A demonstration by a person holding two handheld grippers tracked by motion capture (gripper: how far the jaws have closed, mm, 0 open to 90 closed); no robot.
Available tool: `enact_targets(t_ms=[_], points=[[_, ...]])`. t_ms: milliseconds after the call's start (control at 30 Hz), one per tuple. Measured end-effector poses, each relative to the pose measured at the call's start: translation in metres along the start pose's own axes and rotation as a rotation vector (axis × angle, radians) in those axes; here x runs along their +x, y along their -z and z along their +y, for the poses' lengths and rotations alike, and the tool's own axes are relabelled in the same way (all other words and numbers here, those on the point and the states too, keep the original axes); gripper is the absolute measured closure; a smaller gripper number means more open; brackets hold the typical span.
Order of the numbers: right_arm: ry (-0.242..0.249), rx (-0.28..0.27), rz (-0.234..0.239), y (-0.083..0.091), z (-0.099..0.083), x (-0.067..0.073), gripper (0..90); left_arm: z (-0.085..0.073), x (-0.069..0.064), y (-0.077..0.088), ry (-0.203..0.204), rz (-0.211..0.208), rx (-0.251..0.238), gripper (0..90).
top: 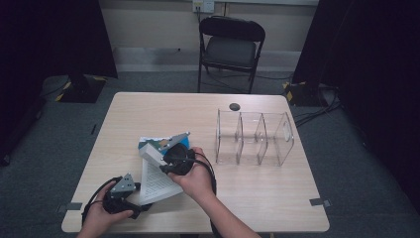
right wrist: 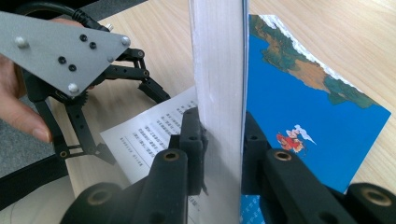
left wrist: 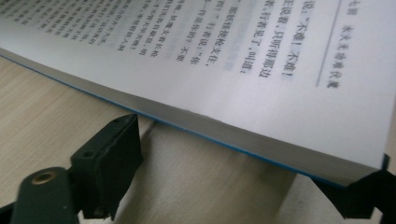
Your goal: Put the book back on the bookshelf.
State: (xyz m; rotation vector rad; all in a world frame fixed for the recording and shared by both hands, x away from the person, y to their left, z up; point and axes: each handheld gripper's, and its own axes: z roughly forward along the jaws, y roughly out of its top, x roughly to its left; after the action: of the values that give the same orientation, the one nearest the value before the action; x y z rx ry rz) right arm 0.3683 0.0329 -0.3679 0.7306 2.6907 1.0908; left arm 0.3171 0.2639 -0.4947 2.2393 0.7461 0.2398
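The right gripper (right wrist: 223, 135) is clamping the book (top: 154, 171) — the left gripper (left wrist: 243, 154) is straddling its lower edge, jaws wide, not pressing.

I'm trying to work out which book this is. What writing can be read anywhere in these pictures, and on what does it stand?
"不难!不难!": open page of the book, left gripper view.
"只听得那边": the next column on that page.
The other columns and the page heading: blurred or cut off.
The page print in the right gripper view and the high view: too small to read.
Blue cover: a picture; the small print at its lower edge is unreadable.
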Motion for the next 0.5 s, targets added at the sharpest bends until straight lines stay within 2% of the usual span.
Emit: enact_targets(t_ms=[67,233,433,500], points=[[-0.006,0.003,-0.003,0.000,0.000,0.000,76.8,0.001,0.001,0.001,-0.013,0.008,0.003,16.4],[0.007,0.002,0.003,0.001,-0.001,-0.001,76.8,0.003,0.002,0.004,0.007,0.005,-0.015,15.9],[0.007,0.017,-0.005,0.001,-0.003,0.000,76.8,0.006,0.005,0.009,-0.002,0.025,-0.038,15.6],[0.005,0.005,0.005,0.001,-0.003,0.000,76.8,0.008,0.005,0.011,-0.004,0.033,-0.041,15.5]])
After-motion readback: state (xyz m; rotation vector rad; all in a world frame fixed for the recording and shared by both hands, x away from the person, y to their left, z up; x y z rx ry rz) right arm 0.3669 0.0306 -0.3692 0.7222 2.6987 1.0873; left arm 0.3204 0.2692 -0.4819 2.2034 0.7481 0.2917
